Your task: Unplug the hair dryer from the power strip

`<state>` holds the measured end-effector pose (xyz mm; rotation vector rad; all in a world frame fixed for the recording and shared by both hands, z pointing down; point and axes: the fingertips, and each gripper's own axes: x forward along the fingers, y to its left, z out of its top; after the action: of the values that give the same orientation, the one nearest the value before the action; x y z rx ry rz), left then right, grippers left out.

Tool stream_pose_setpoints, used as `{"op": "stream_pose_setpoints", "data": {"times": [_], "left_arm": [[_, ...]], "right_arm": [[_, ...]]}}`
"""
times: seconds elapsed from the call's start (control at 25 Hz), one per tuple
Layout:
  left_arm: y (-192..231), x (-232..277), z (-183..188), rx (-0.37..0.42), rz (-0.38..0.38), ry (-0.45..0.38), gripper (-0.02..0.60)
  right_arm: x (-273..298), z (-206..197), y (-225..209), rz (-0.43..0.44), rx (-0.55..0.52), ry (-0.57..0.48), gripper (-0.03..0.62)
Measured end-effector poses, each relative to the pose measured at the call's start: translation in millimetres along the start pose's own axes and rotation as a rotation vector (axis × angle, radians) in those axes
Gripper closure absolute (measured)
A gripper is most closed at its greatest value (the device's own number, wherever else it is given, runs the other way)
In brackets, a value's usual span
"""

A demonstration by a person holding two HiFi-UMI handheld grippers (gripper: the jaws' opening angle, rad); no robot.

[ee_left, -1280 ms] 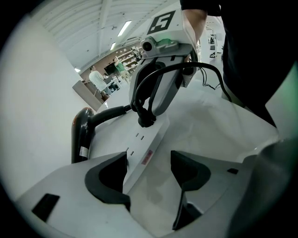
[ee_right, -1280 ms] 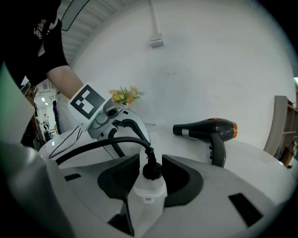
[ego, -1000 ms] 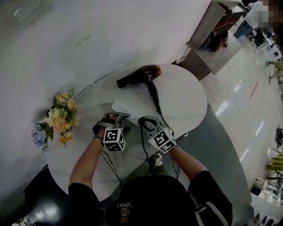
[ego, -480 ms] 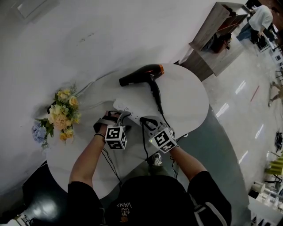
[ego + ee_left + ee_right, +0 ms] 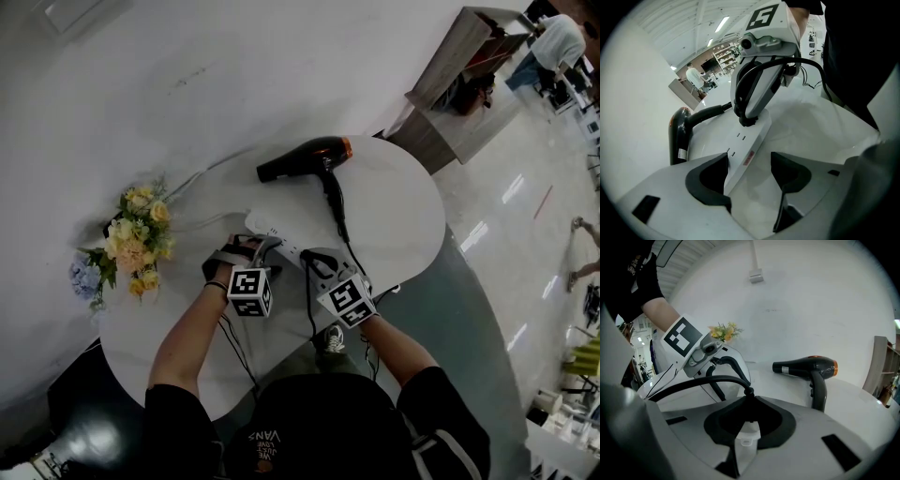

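A black hair dryer (image 5: 305, 157) with an orange rear lies on the round white table (image 5: 398, 220). Its cord (image 5: 336, 211) runs to a black plug (image 5: 749, 416) seated in the white power strip (image 5: 267, 228). My right gripper (image 5: 314, 260) is shut on that plug, its pads wrapped around it in the right gripper view (image 5: 749, 422). My left gripper (image 5: 750, 176) is open and straddles the strip's (image 5: 746, 150) other end, pointing steeply down. From the left gripper view, the right gripper (image 5: 749, 110) stands over the plug (image 5: 746, 121).
A bunch of yellow and blue flowers (image 5: 131, 248) lies at the table's left edge. Thin black cables (image 5: 234, 347) trail over the near edge. A wooden cabinet (image 5: 459, 80) stands on the floor beyond the table, at the upper right, with a person (image 5: 561, 39) behind it.
The right gripper's jaws look closer together around the plug than a second ago. Both hands, the strip and the hair dryer have stayed where they were.
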<state>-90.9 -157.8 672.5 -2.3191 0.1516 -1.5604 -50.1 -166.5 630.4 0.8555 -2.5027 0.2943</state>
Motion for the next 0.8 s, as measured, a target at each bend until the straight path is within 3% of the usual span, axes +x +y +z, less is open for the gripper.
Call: {"op": "stream_pose_setpoints", "data": {"times": [0.56,0.8], "left_arm": [[-0.3,0.4,-0.8,0.009,0.004,0.006,0.282],[-0.4,0.1,0.6,0.007,0.005,0.007,0.287]], "right_arm": [[-0.3,-0.3,-1.2,0.003,0.085,-0.004,0.525],[-1.9,0.0,1.9,-0.01,-0.004,0.018,0.525]]}}
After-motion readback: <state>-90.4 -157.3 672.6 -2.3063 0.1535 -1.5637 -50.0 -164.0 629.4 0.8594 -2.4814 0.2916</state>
